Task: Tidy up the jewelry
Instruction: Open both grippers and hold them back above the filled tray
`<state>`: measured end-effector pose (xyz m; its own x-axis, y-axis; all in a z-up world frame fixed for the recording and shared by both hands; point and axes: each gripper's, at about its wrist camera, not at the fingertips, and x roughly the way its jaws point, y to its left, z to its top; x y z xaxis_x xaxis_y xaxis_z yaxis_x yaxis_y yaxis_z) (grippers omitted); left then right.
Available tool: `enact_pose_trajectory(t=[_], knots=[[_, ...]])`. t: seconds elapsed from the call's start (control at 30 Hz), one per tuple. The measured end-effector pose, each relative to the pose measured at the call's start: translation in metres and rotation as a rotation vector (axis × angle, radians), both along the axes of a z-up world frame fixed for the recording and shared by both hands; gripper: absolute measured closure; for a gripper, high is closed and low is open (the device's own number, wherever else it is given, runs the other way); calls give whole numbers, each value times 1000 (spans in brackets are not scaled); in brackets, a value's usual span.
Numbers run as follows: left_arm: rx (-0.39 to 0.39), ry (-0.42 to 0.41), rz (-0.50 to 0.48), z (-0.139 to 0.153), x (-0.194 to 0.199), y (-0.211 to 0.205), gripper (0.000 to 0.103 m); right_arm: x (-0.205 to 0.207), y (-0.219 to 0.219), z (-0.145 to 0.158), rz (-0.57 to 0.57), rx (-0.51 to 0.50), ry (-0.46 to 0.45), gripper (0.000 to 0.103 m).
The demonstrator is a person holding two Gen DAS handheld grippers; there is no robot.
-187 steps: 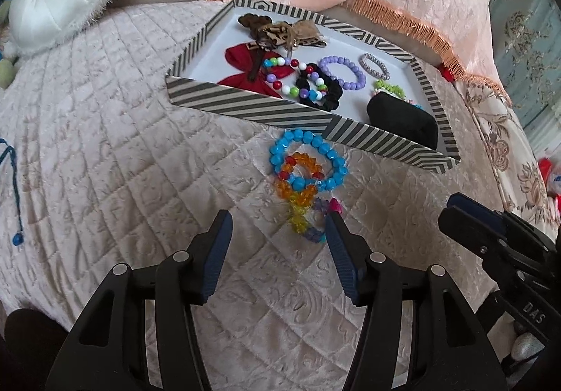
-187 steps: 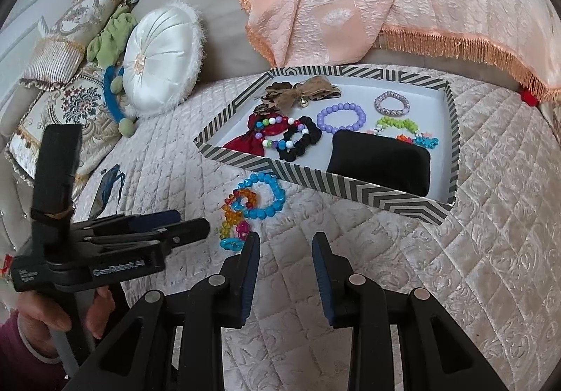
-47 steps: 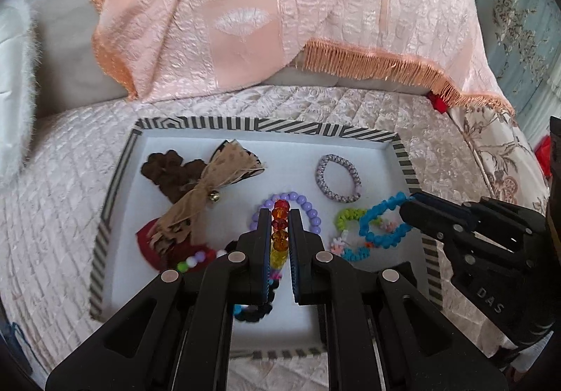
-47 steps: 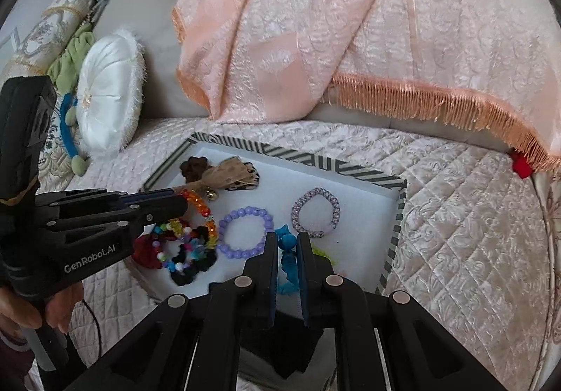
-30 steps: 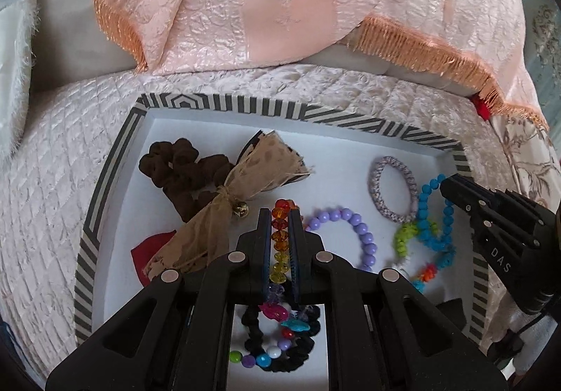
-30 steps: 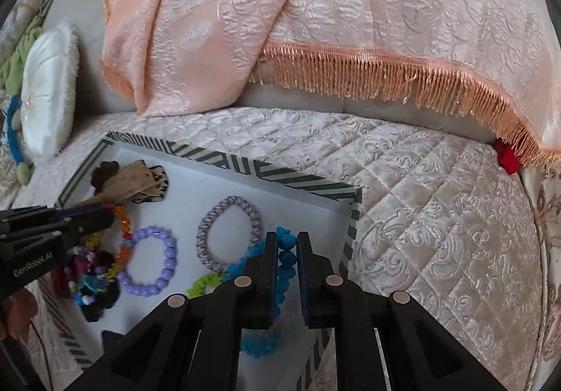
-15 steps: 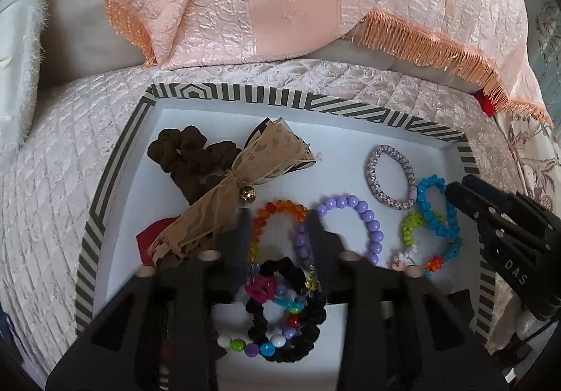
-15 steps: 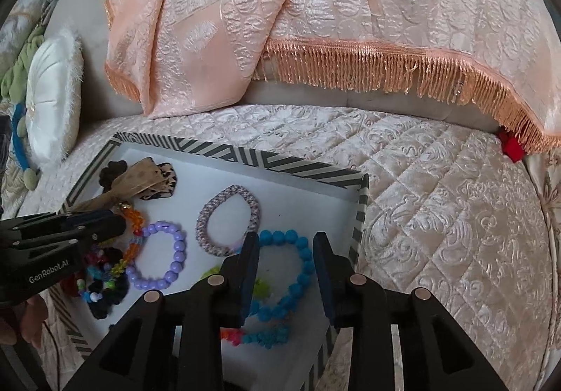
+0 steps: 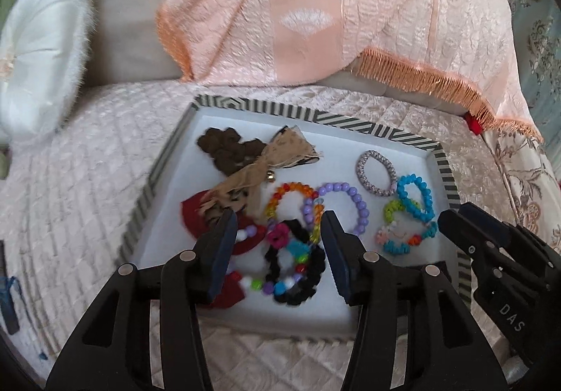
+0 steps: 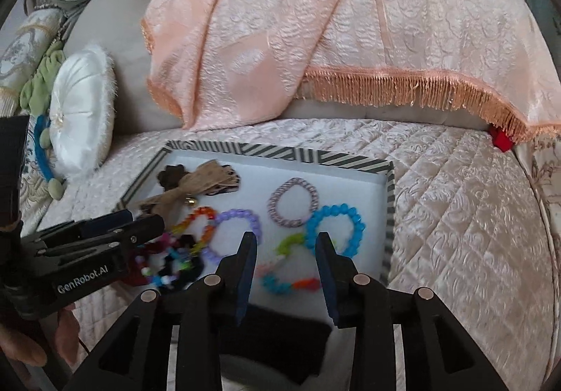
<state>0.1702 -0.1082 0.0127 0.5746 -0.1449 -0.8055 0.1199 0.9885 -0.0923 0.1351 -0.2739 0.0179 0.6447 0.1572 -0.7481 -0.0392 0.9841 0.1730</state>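
Observation:
A striped-rim tray lies on the quilted seat and holds the jewelry. My left gripper hovers over its near side, jaws opening, nothing pressed between them. Below it lie the rainbow bead bracelet and a black scrunchie with coloured beads. My right gripper hangs over the tray's right part, jaws also opening and bare. The blue bead bracelet rests on the tray floor just beyond its right finger. A purple bead bracelet and a woven lilac band lie apart nearby.
A brown bow and a red bow fill the tray's left side. A black box sits in its near corner. A peach fringed blanket hangs behind, and a white round cushion sits left.
Both grippers were shut on bracelets a second ago; they have opened, leaving the rainbow and blue bracelets on the tray floor, and both have drawn back and upward.

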Motion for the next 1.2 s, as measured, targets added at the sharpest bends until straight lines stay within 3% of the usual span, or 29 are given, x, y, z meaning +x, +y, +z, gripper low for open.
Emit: enact_pose_trajectory(t=[0.47,1.2], knots=[[11,-144,24,51,-49,15,54,-37,30,41,-38,-16,-86,66],[31,-193,47,72,-74,16,54,-59,35,58,-43,-21,-133,65]])
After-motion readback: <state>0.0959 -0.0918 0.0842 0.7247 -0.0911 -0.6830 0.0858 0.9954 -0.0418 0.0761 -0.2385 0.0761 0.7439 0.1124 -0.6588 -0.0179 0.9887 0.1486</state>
